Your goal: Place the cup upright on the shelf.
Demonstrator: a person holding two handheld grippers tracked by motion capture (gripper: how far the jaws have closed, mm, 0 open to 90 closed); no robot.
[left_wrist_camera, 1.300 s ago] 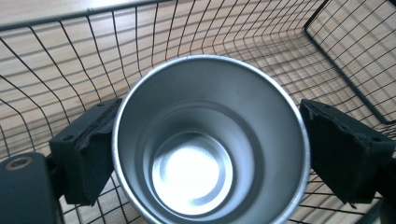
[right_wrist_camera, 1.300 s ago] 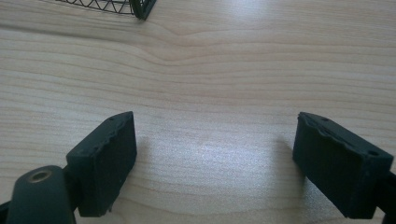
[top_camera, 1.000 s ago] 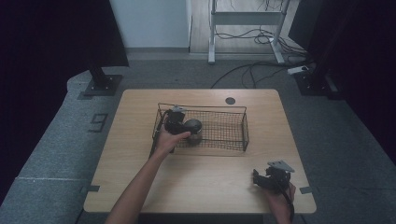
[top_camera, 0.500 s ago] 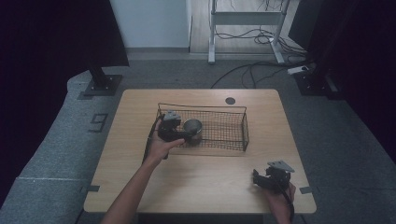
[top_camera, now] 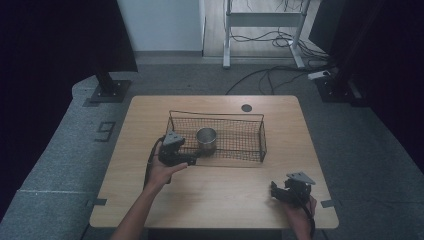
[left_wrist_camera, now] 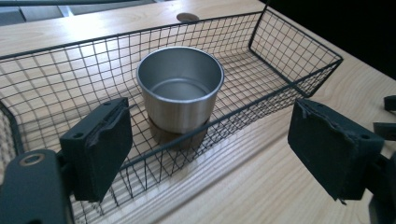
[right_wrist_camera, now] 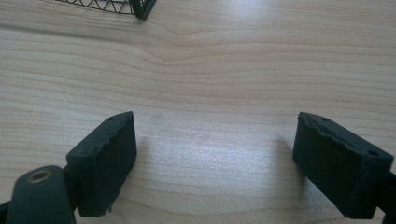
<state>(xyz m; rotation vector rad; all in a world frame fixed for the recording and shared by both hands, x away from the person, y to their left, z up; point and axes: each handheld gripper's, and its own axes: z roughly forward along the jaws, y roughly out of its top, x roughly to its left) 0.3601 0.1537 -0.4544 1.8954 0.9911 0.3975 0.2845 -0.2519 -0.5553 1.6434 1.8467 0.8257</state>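
Note:
A steel cup stands upright in the left part of a black wire basket on the wooden table. My left gripper is open and empty, just outside the basket's near left wall, a short way from the cup. One jaw overlaps the mesh in the left gripper view. My right gripper is open with nothing between its jaws, low over bare wood near the table's front right corner.
A round cable hole sits in the table behind the basket. A corner of the basket shows at the top of the right gripper view. Cables and a stand foot lie on the floor beyond the table.
My left gripper has let go of the cup and drawn back out of the basket toward the near left. The cup now stands alone. The right gripper has stayed put.

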